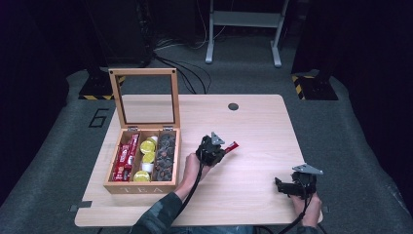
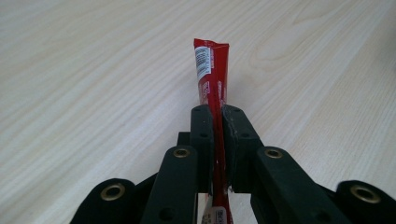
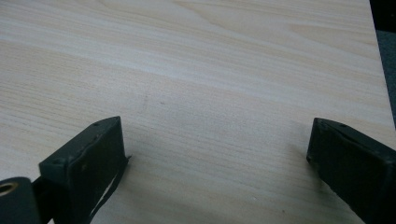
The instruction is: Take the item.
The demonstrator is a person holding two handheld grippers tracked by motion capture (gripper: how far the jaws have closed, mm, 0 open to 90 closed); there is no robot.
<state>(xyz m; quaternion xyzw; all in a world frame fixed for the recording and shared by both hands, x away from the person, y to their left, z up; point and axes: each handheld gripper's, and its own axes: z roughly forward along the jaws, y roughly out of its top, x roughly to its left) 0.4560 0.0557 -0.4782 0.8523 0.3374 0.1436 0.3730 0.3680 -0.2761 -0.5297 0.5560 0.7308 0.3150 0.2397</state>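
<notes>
Red stick sachet [image 2: 212, 70] is clamped upright between the closed jaws of the left gripper [image 1: 212, 148], just above the wooden counter [image 1: 253, 126] and just right of the open tea box [image 1: 142, 161]. The right gripper [image 1: 292, 186] is rested near the counter's right front edge, its jaws spread wide and empty. Judged likely: the sachet is best carried level and lowered lengthwise into the box's left compartment, beside the other red sachets [image 1: 125, 158].

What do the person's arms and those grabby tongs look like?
Both tongs, left and right, are black, each topped by a grey three-cornered plate and trailing a black cable. The jaws are flat black blocks joined with brass-ringed screw holes. The left forearm wears a dark patterned sleeve.
</notes>
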